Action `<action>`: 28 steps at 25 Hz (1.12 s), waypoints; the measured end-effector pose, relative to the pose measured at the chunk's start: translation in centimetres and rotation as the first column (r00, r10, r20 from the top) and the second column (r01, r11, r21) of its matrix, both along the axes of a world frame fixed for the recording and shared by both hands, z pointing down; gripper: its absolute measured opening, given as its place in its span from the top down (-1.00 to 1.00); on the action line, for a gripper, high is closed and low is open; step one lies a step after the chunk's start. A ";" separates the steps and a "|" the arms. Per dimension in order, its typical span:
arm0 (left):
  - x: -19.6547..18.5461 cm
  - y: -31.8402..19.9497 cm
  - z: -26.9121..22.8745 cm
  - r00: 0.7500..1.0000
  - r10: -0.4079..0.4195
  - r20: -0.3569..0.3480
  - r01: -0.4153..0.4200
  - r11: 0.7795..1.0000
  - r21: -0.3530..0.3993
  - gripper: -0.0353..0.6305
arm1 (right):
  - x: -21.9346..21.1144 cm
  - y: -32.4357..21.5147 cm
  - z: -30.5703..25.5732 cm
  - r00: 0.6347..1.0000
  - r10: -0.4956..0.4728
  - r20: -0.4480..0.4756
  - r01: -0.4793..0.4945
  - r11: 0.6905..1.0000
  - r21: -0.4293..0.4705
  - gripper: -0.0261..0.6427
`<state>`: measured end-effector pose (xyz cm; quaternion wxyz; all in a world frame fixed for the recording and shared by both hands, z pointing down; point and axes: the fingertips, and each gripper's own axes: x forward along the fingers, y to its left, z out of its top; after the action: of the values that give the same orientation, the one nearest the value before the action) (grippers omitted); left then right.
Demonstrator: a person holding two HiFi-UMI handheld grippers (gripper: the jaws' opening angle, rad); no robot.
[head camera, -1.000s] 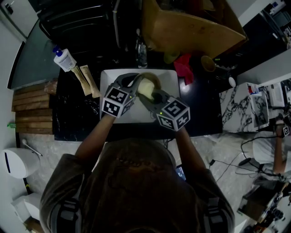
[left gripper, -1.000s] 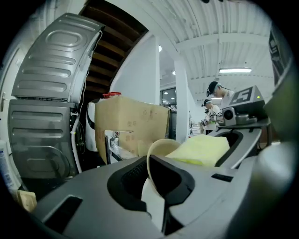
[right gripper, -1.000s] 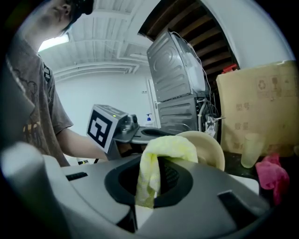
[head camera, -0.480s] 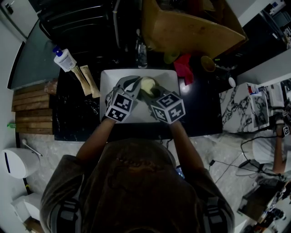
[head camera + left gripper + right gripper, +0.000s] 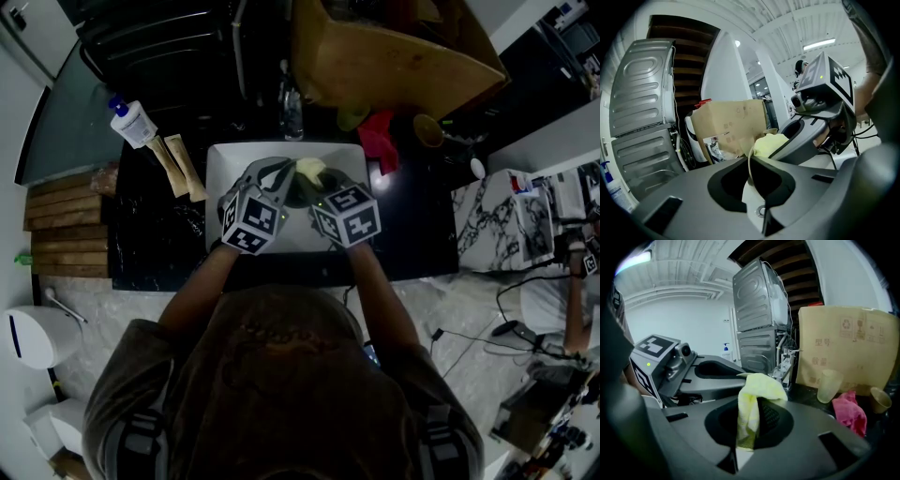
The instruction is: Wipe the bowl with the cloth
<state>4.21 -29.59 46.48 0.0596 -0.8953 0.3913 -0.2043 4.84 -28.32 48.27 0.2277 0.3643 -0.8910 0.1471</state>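
Observation:
Over the white sink (image 5: 225,173), both grippers meet. My left gripper (image 5: 279,176) is shut on the bowl, of which only a thin pale rim (image 5: 749,165) shows edge-on between the jaws in the left gripper view. In the head view the bowl is mostly hidden behind the grippers. The yellow cloth (image 5: 309,169) is bunched in my right gripper (image 5: 314,185), whose jaws are shut on it (image 5: 752,404). The cloth (image 5: 769,143) sits just past the bowl's rim, with the right gripper's marker cube (image 5: 829,79) beyond it.
A cardboard box (image 5: 394,56) stands behind the sink, beside a faucet (image 5: 292,105). A pink rag (image 5: 380,141), a paper cup (image 5: 429,129) and a frosted plastic cup (image 5: 827,385) sit at the right. A soap bottle (image 5: 134,122), two sachets (image 5: 178,164) and wooden boards (image 5: 66,220) lie left.
The right gripper has swung left and toward the far side with the cloth. The left gripper has edged right, so the two marker cubes now sit closer together.

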 end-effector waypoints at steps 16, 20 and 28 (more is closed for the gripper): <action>-0.6 -0.9 -1.2 0.999 -0.036 -0.032 0.037 0.999 0.026 0.79 | 0.5 1.8 3.2 0.999 -0.003 -0.052 -0.003 0.994 -0.110 0.86; -0.5 -0.9 -1.2 0.998 -0.034 -0.049 0.035 0.999 0.014 0.79 | -0.8 2.7 3.5 0.998 -0.049 -0.035 0.044 0.991 -0.127 0.86; 0.1 -0.1 -0.5 0.999 0.002 -0.042 -0.002 1.000 -0.006 0.80 | -2.1 2.9 2.5 0.994 -0.106 -0.013 0.105 0.990 -0.095 0.86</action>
<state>4.36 -29.73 45.98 0.0489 -0.9001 0.3908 -0.1863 2.71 -25.38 50.78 0.2600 0.3068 -0.8990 0.1733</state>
